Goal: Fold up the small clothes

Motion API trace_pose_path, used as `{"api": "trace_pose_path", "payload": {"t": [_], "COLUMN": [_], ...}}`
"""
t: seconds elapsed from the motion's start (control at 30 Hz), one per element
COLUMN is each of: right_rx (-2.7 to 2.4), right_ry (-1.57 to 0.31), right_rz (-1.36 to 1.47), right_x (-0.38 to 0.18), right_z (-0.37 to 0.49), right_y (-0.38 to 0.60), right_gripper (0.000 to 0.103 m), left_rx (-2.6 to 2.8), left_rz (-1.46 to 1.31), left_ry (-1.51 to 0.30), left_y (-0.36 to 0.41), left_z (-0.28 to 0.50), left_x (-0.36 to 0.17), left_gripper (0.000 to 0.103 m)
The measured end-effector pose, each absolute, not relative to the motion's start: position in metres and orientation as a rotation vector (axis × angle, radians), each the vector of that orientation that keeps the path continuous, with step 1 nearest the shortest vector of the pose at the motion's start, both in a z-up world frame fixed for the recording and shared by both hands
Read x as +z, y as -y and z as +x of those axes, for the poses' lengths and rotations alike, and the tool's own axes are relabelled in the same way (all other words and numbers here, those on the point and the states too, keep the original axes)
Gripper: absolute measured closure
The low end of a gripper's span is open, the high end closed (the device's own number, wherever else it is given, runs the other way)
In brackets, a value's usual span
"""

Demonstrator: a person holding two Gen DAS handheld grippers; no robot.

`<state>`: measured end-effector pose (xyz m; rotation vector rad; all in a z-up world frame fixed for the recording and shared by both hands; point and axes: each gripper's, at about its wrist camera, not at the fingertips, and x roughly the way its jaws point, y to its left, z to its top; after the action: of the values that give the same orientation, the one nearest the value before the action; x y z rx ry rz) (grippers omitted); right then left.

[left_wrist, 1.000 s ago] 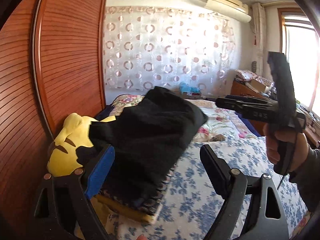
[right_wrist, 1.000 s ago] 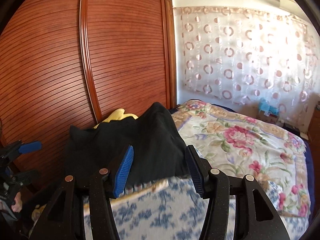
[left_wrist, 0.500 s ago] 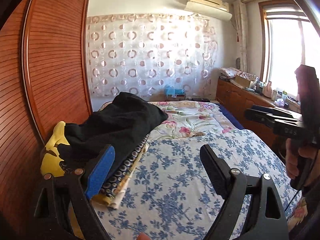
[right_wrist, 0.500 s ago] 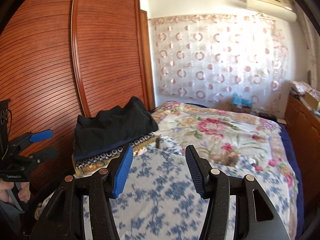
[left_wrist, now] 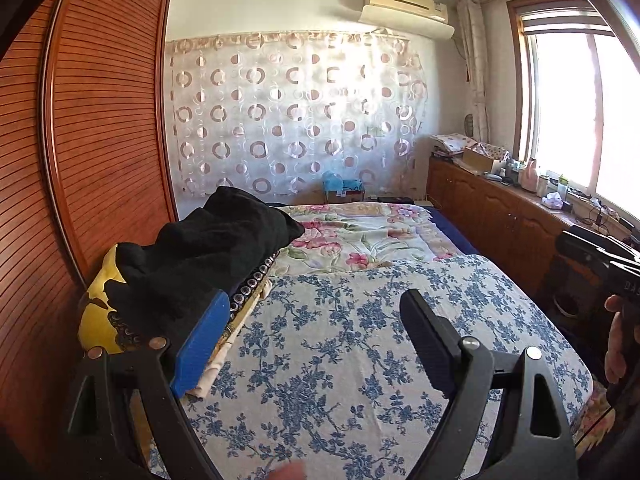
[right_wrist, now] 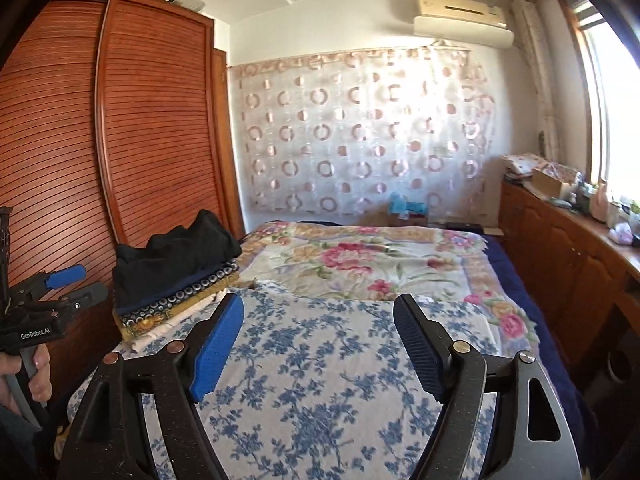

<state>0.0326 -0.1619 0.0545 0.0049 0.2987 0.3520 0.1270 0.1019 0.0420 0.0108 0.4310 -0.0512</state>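
Observation:
A folded black garment (left_wrist: 208,248) (right_wrist: 176,256) lies on top of a stack of patterned folded clothes (right_wrist: 180,300) at the bed's left edge, beside the wardrobe. Something yellow with black marks (left_wrist: 96,312) shows under the stack. My left gripper (left_wrist: 316,300) (right_wrist: 78,285) is open over the blue-flowered sheet (left_wrist: 340,340), just right of the stack, with nothing between its fingers. My right gripper (right_wrist: 319,302) hovers over the same sheet (right_wrist: 320,360), further from the stack. Its jaws are opening and nothing is between them. The hand (left_wrist: 618,344) holding it shows at the right edge.
A slatted wooden wardrobe (left_wrist: 100,140) (right_wrist: 140,140) stands close along the bed's left side. A pink-flowered quilt (left_wrist: 360,236) covers the far half of the bed. Low wooden cabinets (left_wrist: 500,208) (right_wrist: 560,248) with clutter on top run under the window on the right.
Both grippers have drawn back from the stack, which now sits smaller and further left in both views. The right gripper's jaws stand wider than before. The black garment stays on the stack.

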Motion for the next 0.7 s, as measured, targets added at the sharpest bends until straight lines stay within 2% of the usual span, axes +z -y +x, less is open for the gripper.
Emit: {"api": "trace_pose_path", "payload": {"t": [0.7], "right_rx": [0.288], "right_ry": [-0.306], "right_rz": [0.020], "right_x": [0.056], "right_z": [0.019], "right_y": [0.148], "right_gripper": [0.024], "left_rx": [-0.078], "left_rz": [0.025], "left_ry": [-0.419], "left_y": [-0.085], "left_z": [0.114], "left_x": [0.042], "left_gripper": [0.015]}}
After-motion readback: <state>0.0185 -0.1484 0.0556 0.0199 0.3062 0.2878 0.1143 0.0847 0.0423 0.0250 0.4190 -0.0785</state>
